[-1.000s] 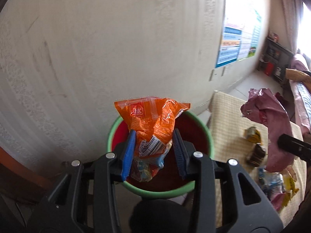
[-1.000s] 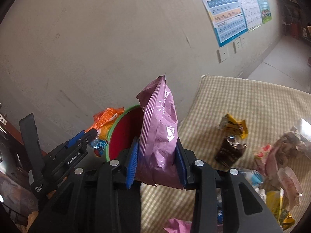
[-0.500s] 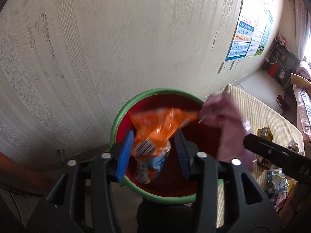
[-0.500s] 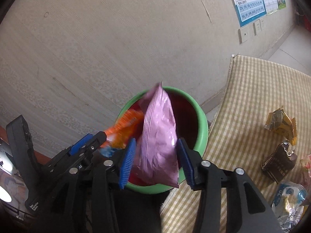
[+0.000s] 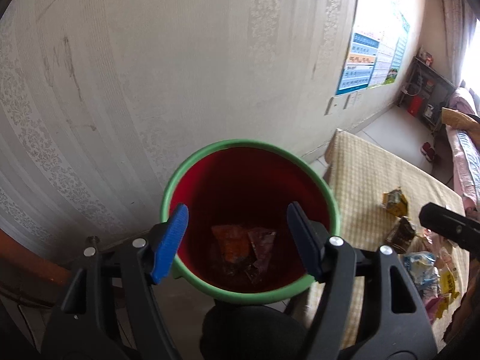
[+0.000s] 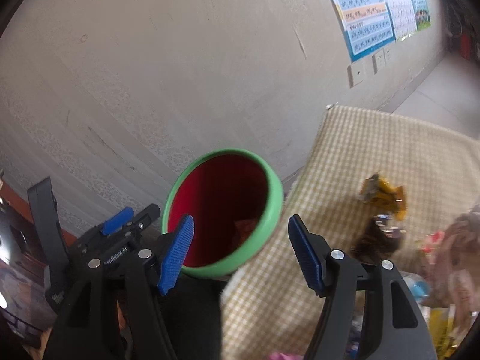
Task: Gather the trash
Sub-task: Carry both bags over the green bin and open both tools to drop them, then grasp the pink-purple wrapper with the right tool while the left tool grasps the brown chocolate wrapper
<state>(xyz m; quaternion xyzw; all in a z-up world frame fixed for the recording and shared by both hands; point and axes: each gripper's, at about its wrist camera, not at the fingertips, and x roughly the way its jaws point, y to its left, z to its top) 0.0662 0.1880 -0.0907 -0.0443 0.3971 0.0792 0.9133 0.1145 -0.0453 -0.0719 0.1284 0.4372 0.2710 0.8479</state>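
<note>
A red bin with a green rim (image 5: 250, 144) (image 6: 276, 195) stands by the wall. An orange wrapper (image 5: 232, 241) and a purple wrapper (image 5: 261, 240) lie at its bottom. My left gripper (image 5: 238, 234) hangs over the bin's mouth, its jaws opening with nothing between them. My right gripper (image 6: 240, 249) sits just right of the bin over the checked cloth (image 6: 375, 150), jaws opening and empty too. The left gripper (image 6: 120, 228) also shows in the right wrist view, left of the bin. More wrappers lie on the cloth: a yellow one (image 5: 394, 202) (image 6: 384, 198) and a dark brown one (image 5: 400, 234) (image 6: 375, 237).
A patterned wall (image 5: 150, 75) rises right behind the bin, with posters (image 5: 360, 63) and switches (image 6: 357, 73). Several more wrappers (image 5: 426, 273) pile at the cloth's right side. A shelf (image 5: 426, 90) and a bed (image 5: 465, 150) stand far right.
Both grippers opened and dropped their wrappers: the orange one and the purple one fell to the bin's bottom. The right gripper drew back to the right of the bin.
</note>
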